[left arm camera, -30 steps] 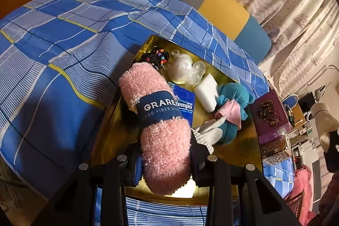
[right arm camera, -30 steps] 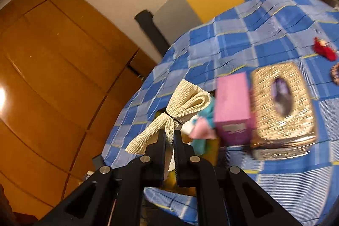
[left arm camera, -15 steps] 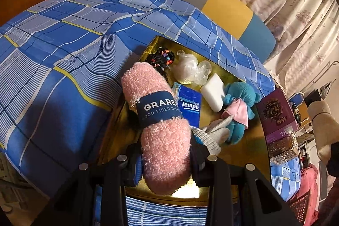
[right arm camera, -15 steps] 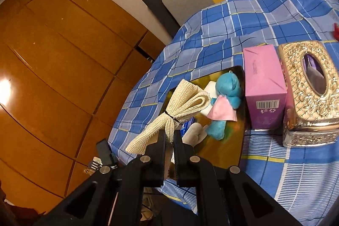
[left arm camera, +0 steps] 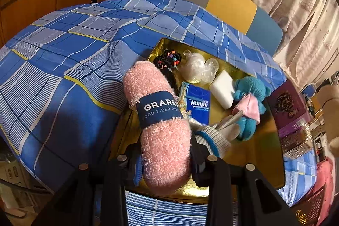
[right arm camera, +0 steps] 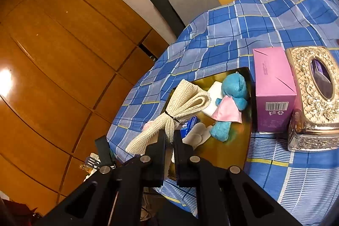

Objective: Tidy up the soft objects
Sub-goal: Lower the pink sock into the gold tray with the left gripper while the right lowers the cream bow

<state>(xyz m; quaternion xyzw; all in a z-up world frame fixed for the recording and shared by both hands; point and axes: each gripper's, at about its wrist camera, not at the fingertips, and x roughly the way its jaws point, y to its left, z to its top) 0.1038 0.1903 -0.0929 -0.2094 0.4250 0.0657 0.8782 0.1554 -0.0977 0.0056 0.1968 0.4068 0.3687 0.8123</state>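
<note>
A blue plaid cloth with yellow lines (left arm camera: 63, 60) is covering the table, and a shallow gold tray (left arm camera: 262, 154) is sitting on it. At about three o'clock of the tray in the right wrist view, an ornate gold tissue box (right arm camera: 313, 99) is standing just beside an upright pink carton with a barcode (right arm camera: 273, 88).

The left gripper (left arm camera: 165, 162) is hovering over the tray's six o'clock edge, its jaws pinching a fluffy pink roll with a navy paper band (left arm camera: 161, 126). The right gripper (right arm camera: 169, 139) is hanging over the tray too, its jaws pressed together on a cream mesh cloth tied with a black band (right arm camera: 180, 107).

Inside the tray, a teal plush toy with a pink bib (left arm camera: 250, 103) is lying at three o'clock, a white and blue glove (left arm camera: 214, 137) near six, a blue tissue pack (left arm camera: 198, 103) at the centre, a white block (left arm camera: 222, 88) beside it, crumpled clear plastic (left arm camera: 197, 67) at twelve, and black hair ties with coloured beads (left arm camera: 167, 58) at eleven.
</note>
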